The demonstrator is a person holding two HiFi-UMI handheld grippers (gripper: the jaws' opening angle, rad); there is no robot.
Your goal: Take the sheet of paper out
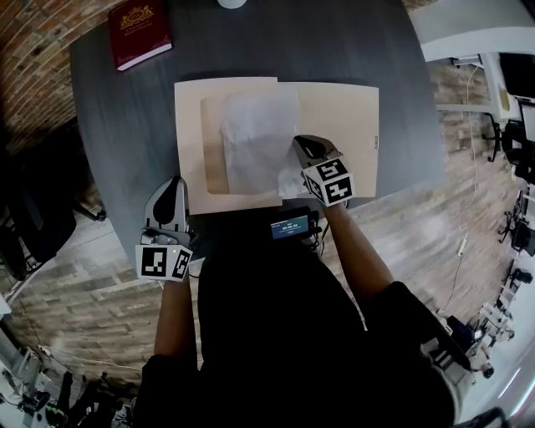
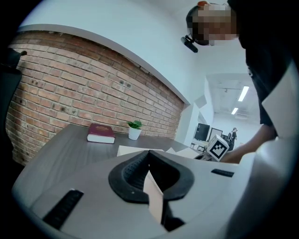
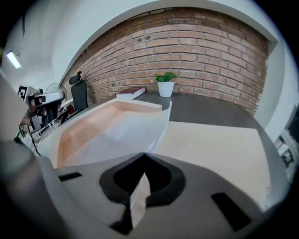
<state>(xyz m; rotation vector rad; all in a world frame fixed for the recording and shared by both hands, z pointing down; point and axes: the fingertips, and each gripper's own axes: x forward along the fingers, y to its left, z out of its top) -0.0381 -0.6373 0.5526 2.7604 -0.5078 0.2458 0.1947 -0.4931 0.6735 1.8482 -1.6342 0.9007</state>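
An open beige folder (image 1: 343, 125) lies flat on the dark grey table (image 1: 393, 67). A white sheet of paper (image 1: 255, 138) rests across its middle, its near right corner lifted. My right gripper (image 1: 299, 144) is shut on that corner; in the right gripper view the sheet (image 3: 117, 133) curves up from the folder (image 3: 215, 144) into the closed right gripper (image 3: 144, 163). At the folder's near left edge my left gripper (image 1: 176, 185) is shut on the beige cover. The left gripper view shows the left gripper (image 2: 149, 161) with a strip of folder (image 2: 153, 196) pinched in it.
A dark red book (image 1: 139, 32) lies at the table's far left corner, with a small white plant pot (image 1: 231, 3) at the far edge. A brick wall (image 3: 210, 42) stands behind the table. Office chairs (image 1: 33, 217) stand on the wooden floor to the left.
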